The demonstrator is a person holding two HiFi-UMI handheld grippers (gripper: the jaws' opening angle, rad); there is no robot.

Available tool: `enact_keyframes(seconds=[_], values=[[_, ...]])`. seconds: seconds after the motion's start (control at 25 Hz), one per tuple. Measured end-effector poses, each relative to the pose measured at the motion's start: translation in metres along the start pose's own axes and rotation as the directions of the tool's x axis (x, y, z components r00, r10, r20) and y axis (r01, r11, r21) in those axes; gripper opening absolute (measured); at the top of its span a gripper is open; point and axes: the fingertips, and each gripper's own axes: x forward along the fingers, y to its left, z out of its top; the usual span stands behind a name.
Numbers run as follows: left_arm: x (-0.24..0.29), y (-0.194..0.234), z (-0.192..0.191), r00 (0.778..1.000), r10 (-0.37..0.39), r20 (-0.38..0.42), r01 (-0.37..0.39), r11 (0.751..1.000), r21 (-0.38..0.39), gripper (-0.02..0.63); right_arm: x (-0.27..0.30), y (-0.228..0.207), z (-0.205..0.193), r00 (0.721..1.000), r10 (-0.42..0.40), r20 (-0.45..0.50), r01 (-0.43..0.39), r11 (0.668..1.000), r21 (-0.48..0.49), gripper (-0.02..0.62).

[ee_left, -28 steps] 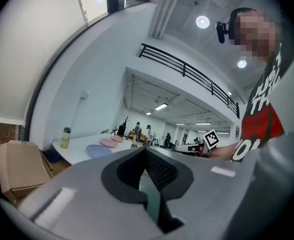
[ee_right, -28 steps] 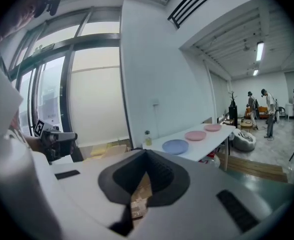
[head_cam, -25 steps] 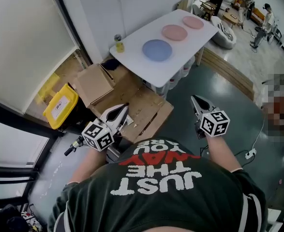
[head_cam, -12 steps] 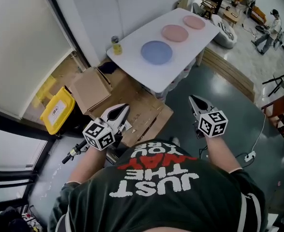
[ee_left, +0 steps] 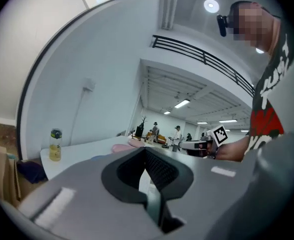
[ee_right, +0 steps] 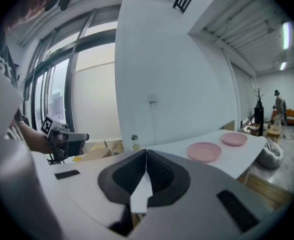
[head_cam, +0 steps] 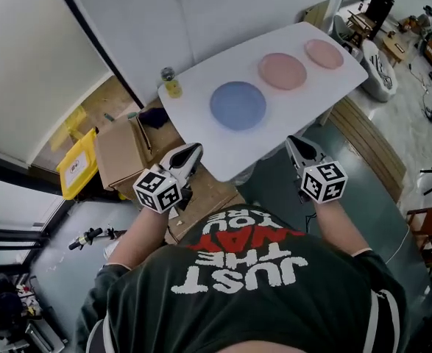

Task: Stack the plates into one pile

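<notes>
Tableware on 1 table (head_cam: 311, 94): 1 blue plate (head_cam: 238, 105), 2 pink plates (head_cam: 282, 70) (head_cam: 324, 54), 1 bottle (head_cam: 171, 83) — left gripper (head_cam: 192, 150), right gripper (head_cam: 292, 140) clenched, empty.

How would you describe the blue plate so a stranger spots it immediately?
Find the white table by the wall; three plates lie in a row on it. The blue plate is at the near end; the two pink plates lie beyond.
</notes>
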Motion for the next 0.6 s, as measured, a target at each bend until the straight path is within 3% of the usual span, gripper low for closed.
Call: enact_keyframes(seconds=[0.08, 0.2, 0.4, 0.52, 0.6], values=[[0.043, 0.013, 0.012, 0.999, 0.045, 0.006, -0.045, 0.998, -0.033, 0.008, 0.022, -0.034, 0.021, 0.998, 0.058, -0.013, -0.059, 0.998, -0.018, 0.006], [0.089, 0.032, 0.025, 0.994, 0.106, -0.015, -0.106, 0.994, 0.01, 0.008, 0.047, -0.072, 0.047, 0.993, 0.116, -0.001, -0.116, 0.992, -0.04, 0.006], [0.131, 0.085, 0.009, 0.968, 0.23, -0.099, -0.23, 0.973, 0.009, 0.009, 0.082, -0.111, 0.055, 0.991, 0.13, 0.024, -0.129, 0.991, -0.037, 0.006], [0.141, 0.13, -0.028, 0.939, 0.281, -0.2, -0.289, 0.957, -0.011, 0.009, 0.101, -0.111, 0.053, 0.992, 0.128, 0.019, -0.128, 0.991, -0.045, 0.007], [0.144, 0.166, -0.065, 0.898, 0.331, -0.291, -0.353, 0.935, -0.026, 0.009, 0.106, -0.109, 0.054, 0.993, 0.117, 0.015, -0.116, 0.992, -0.055, 0.006]])
